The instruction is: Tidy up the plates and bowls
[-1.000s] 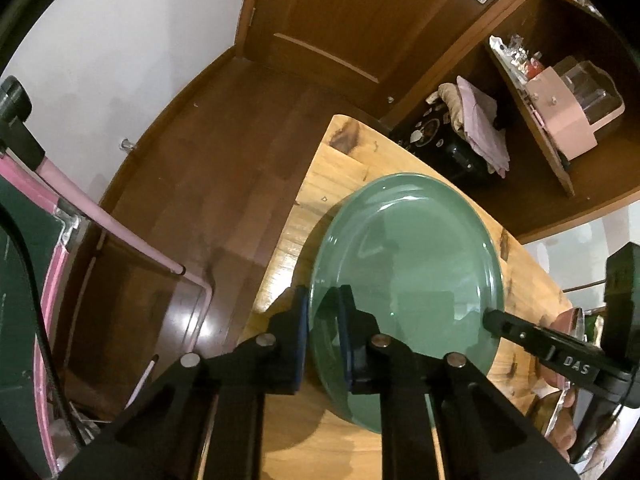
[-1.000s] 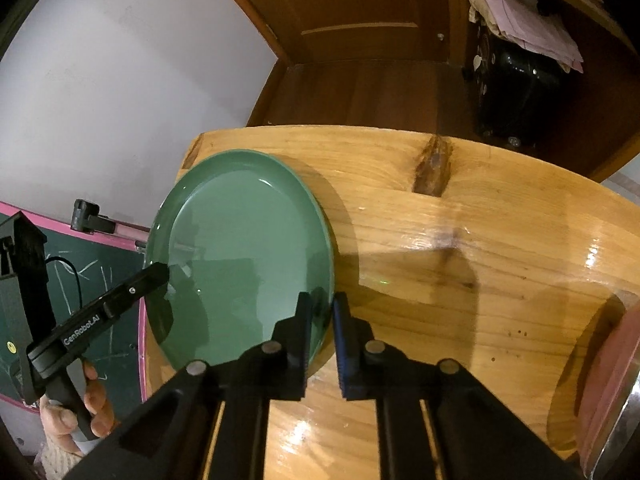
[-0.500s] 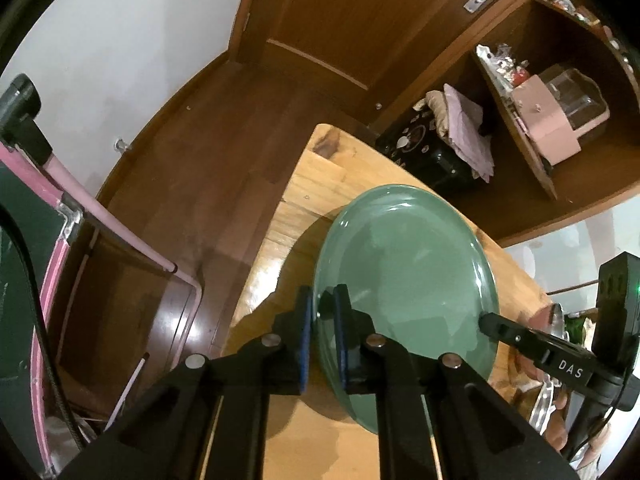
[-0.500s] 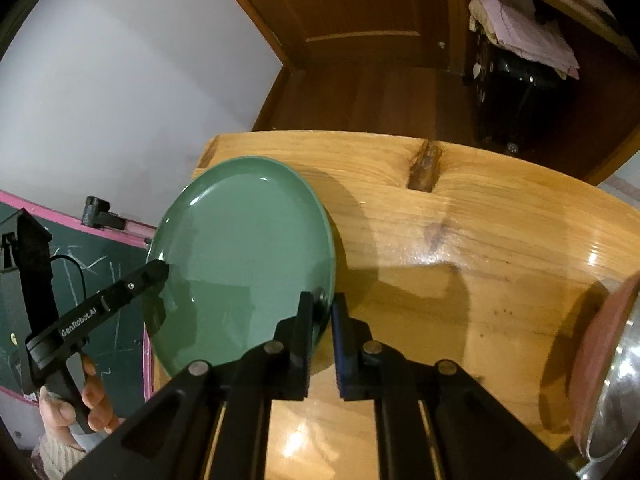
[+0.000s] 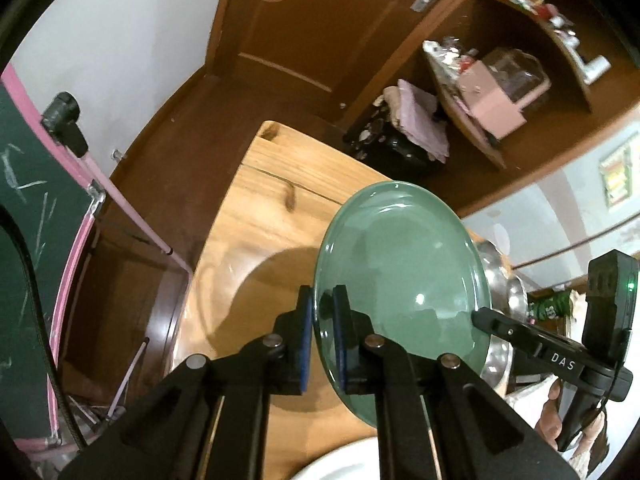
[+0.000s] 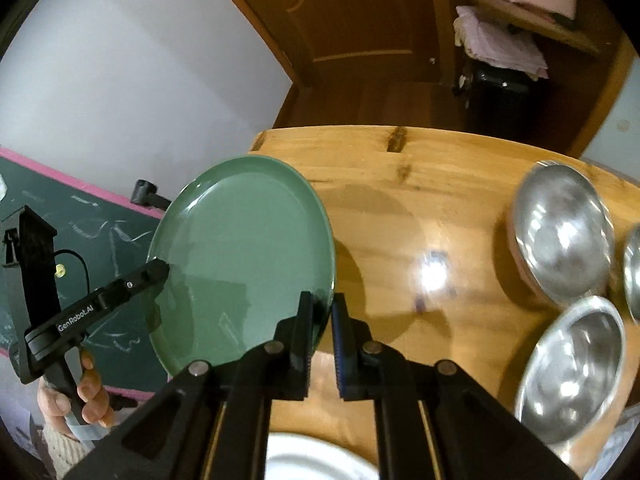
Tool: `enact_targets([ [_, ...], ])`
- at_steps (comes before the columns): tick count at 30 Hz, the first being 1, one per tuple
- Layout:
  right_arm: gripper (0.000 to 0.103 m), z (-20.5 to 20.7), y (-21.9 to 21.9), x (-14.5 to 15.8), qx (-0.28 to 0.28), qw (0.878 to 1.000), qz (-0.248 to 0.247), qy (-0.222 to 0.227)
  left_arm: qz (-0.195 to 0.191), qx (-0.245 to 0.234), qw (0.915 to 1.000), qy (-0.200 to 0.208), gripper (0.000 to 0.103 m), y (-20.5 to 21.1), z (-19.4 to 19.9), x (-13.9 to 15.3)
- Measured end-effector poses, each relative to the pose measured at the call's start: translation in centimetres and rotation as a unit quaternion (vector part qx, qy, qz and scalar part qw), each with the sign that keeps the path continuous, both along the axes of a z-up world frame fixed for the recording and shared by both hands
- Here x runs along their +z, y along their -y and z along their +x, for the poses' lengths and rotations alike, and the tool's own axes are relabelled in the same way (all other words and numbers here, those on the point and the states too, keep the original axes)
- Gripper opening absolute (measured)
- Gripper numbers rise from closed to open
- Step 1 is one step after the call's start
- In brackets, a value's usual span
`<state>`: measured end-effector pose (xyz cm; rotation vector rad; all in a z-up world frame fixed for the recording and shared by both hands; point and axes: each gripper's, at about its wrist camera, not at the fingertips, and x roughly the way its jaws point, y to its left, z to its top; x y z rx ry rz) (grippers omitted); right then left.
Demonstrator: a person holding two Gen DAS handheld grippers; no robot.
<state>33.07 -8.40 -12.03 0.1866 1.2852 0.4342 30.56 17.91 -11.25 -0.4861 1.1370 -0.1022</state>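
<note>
A round green plate (image 5: pixel 404 272) hangs in the air above the wooden table (image 5: pixel 264 216), held from both sides. My left gripper (image 5: pixel 323 320) is shut on its left rim. My right gripper (image 6: pixel 322 322) is shut on the opposite rim of the green plate (image 6: pixel 244 256). Each gripper shows in the other's view: the right one (image 5: pixel 480 316) at the plate's far edge, the left one (image 6: pixel 162 270) likewise. The plate's shadow lies on the table beneath it. A white plate (image 6: pixel 316 460) sits on the table at the bottom edge, just under the grippers.
Several steel bowls (image 6: pixel 564 232) stand at the table's right side. A chalkboard with a pink frame (image 6: pixel 80 240) stands left of the table. Behind are a wooden door (image 5: pixel 320 40), shelves with clutter (image 5: pixel 496 96) and a black case with folded cloth (image 5: pixel 400 140).
Both grippers have lifted the green plate off the table and carried it toward me and to the right. The steel bowls and the white plate have come into view.
</note>
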Motion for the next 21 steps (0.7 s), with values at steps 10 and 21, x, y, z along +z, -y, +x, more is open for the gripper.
enact_targets([
  [10, 0.008, -11.1, 2.9, 7.9, -0.016, 0.998, -0.007, 0.058, -0.005, -0.026, 0.9986, 0.046, 0.007, 2.8, -10.7, 7.1],
  [21, 0.008, -21.6, 5.3, 8.4, -0.027, 0.997, -0.015, 0.077, 0.014, -0.063, 0.9965, 0.052, 0.008, 5.7, -20.6, 7.5],
])
